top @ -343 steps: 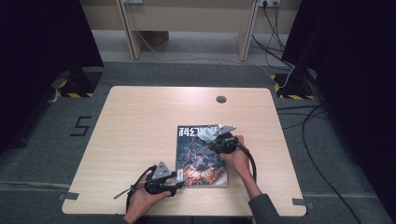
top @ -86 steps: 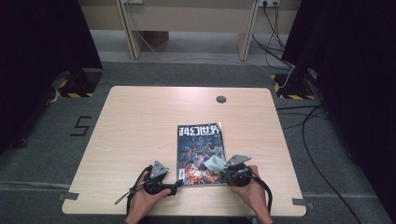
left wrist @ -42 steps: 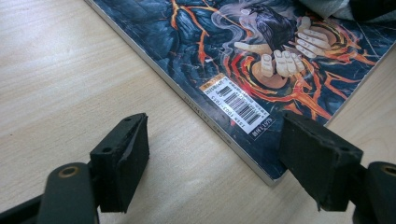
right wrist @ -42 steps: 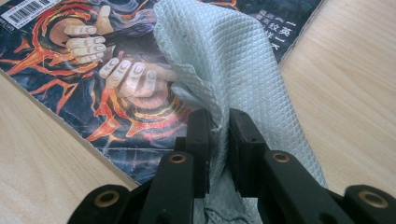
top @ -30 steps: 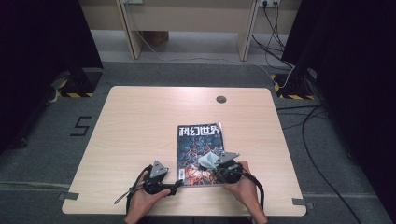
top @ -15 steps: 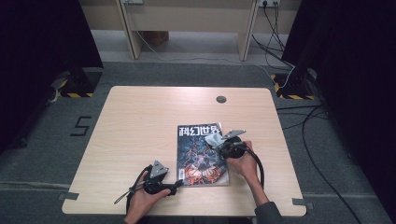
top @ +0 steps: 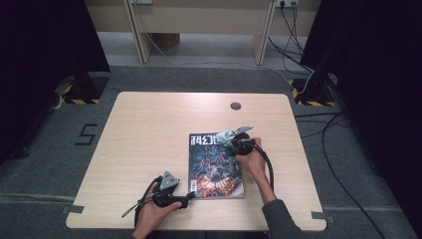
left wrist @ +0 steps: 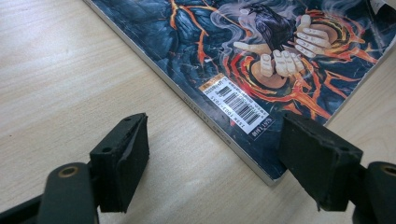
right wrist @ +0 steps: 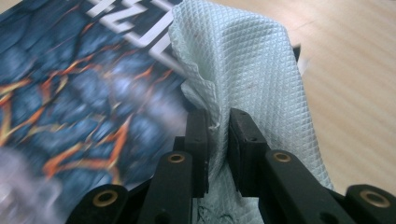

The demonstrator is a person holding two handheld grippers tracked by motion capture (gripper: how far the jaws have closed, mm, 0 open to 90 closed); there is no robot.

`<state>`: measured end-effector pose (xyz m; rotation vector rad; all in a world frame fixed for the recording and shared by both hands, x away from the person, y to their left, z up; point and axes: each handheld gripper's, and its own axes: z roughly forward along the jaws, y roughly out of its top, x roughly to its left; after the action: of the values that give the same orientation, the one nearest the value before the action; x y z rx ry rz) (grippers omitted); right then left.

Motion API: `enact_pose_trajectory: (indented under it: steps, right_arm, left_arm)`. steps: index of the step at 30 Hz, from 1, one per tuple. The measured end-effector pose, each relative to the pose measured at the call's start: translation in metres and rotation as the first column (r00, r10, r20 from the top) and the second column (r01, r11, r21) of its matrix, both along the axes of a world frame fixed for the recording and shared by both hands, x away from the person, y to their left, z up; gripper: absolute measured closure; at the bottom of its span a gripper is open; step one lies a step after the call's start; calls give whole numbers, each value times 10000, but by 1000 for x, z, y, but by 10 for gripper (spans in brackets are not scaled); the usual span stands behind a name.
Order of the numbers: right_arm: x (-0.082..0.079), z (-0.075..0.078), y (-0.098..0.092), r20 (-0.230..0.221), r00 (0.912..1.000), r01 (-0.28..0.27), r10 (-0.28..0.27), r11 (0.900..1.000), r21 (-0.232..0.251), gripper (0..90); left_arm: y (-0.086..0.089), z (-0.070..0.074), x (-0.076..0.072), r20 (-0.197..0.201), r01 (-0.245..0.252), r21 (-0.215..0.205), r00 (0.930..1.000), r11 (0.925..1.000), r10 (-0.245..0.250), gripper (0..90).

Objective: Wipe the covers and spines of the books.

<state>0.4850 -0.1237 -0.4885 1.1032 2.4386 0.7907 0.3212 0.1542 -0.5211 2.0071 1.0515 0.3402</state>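
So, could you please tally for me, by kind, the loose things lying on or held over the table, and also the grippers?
Magazines: 1, the magazine lying flat on the table.
Cloths: 1, a pale cloth clamped in the right gripper.
Grippers: 2, the right gripper and the left gripper, which is open.
Total: 4.

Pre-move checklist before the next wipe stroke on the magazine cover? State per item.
1. Cloth clamped in the right gripper: ok, jaws pinch it.
2. Cloth touching the magazine cover: cannot tell; it hangs over the top end near the title.
3. Left gripper bracing the magazine: not ok; jaws open, straddling its near left corner, gripping nothing.
4. Magazine flat on the table: ok, closed and lying flat.
5. Stroke path clear: ok, nothing else lies on the cover.
6. Right gripper's cable off the cover: ok, it trails beside the forearm, right of the magazine.
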Motion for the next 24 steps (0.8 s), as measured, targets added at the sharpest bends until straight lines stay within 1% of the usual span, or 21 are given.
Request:
enact_pose_trajectory:
  steps: [3,7,8,10,12,14,18,21,24]
  right_arm:
    - [13,1,2,-97,9995,296,-295,9996,36,791]
    - [24,1,4,-142,9991,403,-403,9992,-17,788]
    - [26,1,5,-184,9987,481,-480,9988,29,782]
    - [27,2,7,-272,9987,425,-423,9991,79,764]
    - [26,1,10,-356,9987,380,-368,9987,326,763]
    - [23,1,17,-307,9995,111,-102,9995,311,764]
    - [15,-1,38,-288,9980,-554,567,9976,425,764]
    - [9,-1,54,-312,9928,-1141,1153,9927,381,764]
    - [5,0,66,-275,9867,-1596,1601,9870,204,763]
  left_arm:
    - [0,0,0,12,-17,-25,10000,10000,17,237]
    - [0,0,0,9,-15,-30,10000,10000,15,237]
    - [0,0,0,7,-14,-27,10000,10000,14,237]
    - [0,0,0,16,0,-23,10000,10000,0,238]
    - [0,0,0,16,0,-20,10000,10000,0,238]
    - [0,0,0,15,-2,-22,10000,10000,2,238]
    - [0,0,0,13,13,-27,10000,10000,-13,238]
    - [0,0,0,12,16,-21,10000,10000,-16,238]
    - [0,0,0,13,27,-20,10000,10000,-27,238]
